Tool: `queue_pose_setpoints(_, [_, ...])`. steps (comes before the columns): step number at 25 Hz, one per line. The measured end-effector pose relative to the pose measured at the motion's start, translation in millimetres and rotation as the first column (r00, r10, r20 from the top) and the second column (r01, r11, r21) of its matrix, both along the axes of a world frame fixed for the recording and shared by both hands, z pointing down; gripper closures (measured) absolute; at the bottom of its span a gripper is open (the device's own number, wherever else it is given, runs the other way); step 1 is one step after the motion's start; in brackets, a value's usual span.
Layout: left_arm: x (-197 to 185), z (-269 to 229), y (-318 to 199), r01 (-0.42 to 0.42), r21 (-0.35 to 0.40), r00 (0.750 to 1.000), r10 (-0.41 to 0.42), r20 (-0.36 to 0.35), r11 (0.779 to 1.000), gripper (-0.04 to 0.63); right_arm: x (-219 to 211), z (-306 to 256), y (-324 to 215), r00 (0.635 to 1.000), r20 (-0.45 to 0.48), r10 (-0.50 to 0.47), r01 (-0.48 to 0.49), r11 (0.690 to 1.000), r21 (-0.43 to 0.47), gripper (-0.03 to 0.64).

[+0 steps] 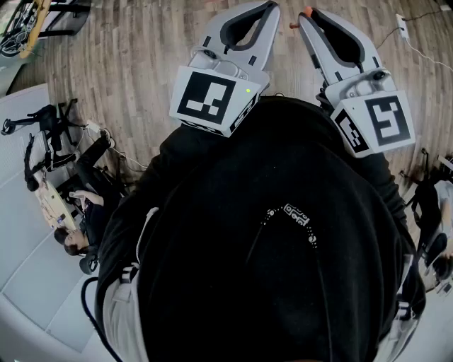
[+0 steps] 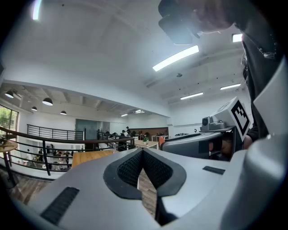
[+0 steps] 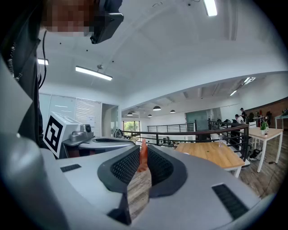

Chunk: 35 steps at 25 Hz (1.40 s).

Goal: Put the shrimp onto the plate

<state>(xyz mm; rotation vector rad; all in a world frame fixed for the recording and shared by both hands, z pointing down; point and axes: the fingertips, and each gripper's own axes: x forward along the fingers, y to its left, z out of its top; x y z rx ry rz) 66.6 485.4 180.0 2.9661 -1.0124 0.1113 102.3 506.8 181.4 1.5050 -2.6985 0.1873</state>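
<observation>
An orange shrimp [image 3: 143,156] stands upright, pinched between the ribbed pads of my right gripper [image 3: 142,162], which is shut on it. In the head view the shrimp [image 1: 306,10] pokes out at the tip of the right gripper [image 1: 306,17], held level in front of a black-clothed torso. My left gripper [image 1: 272,6] is beside it at the left, its jaws meeting at the tips with nothing between them. In its own view the left gripper [image 2: 142,152] is shut and the right gripper's body [image 2: 198,144] lies close at the right. No plate is in view.
Wooden plank floor [image 1: 141,63] lies below. A black railing [image 3: 198,132] and a wooden table [image 3: 211,152] stand ahead of the right gripper. People sit at a desk [image 1: 67,212] to the left, on a lower level. A cable runs along the floor [image 1: 407,32].
</observation>
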Motion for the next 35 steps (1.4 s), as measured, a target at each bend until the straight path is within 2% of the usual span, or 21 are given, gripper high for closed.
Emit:
queue_pose_setpoints(6, [-12,-18,10,-0.003,0.046,0.999,0.005,-0.048,0.999,0.591,-11,-8,1,1.0,-0.001,-0.016,0.016,1.0,0.015,0.552])
queue_pose_setpoints(15, [-30,-12,22,0.021,0.03,0.999,-0.02,-0.026,0.999,0.591,-30,-3,12,0.998,0.051,-0.038,0.037,0.999,0.015,0.551])
queue_pose_setpoints(22, [4,-8,18,0.009,0.032,1.0,-0.009,-0.007,0.999,0.591,4,-1,6,0.997,0.074,-0.028,0.026,0.999,0.034,0.551])
queue_pose_setpoints(30, [24,-11,16,-0.009,0.061,1.0,0.01,-0.01,0.998,0.591,21,3,6,0.995,0.097,-0.012,0.007,0.998,0.057,0.551])
queue_pose_setpoints(35, [24,-11,19,-0.025,0.048,1.0,0.024,0.003,0.999,0.591,27,2,6,0.992,0.125,0.01,-0.016,0.999,0.042,0.551])
